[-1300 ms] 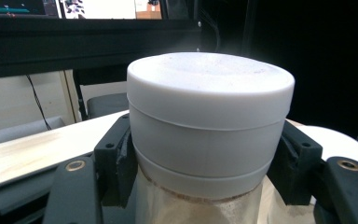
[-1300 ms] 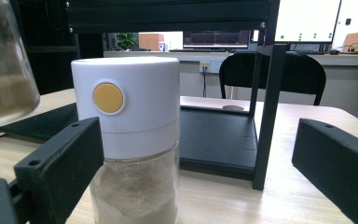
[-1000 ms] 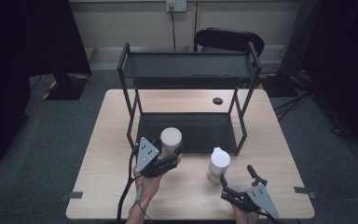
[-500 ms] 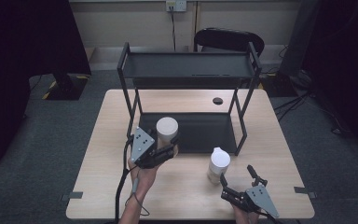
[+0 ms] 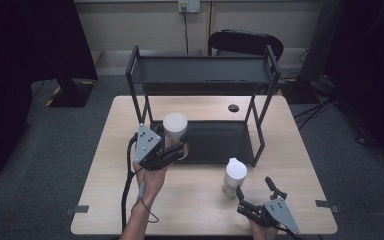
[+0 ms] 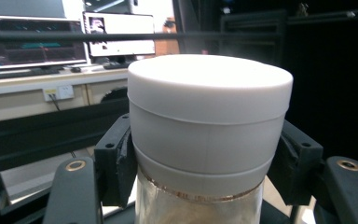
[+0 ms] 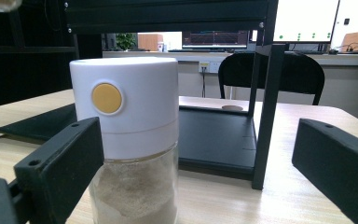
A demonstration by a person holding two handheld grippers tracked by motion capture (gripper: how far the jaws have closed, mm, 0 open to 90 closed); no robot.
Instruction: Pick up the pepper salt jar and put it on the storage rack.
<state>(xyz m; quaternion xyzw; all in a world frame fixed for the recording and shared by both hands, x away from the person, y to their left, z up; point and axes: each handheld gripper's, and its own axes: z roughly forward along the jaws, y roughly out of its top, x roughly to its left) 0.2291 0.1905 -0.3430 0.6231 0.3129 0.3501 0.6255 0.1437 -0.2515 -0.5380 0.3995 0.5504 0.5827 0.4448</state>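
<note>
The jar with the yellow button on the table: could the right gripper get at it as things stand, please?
Probably yes: the right gripper has its jaws open toward the jar, with bare table between.

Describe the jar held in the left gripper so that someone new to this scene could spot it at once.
Find the black two-tier rack on the wooden table; at its front left corner the left gripper holds a jar off the table. Its white cap is plain, while the other jar has a yellow button.
</note>
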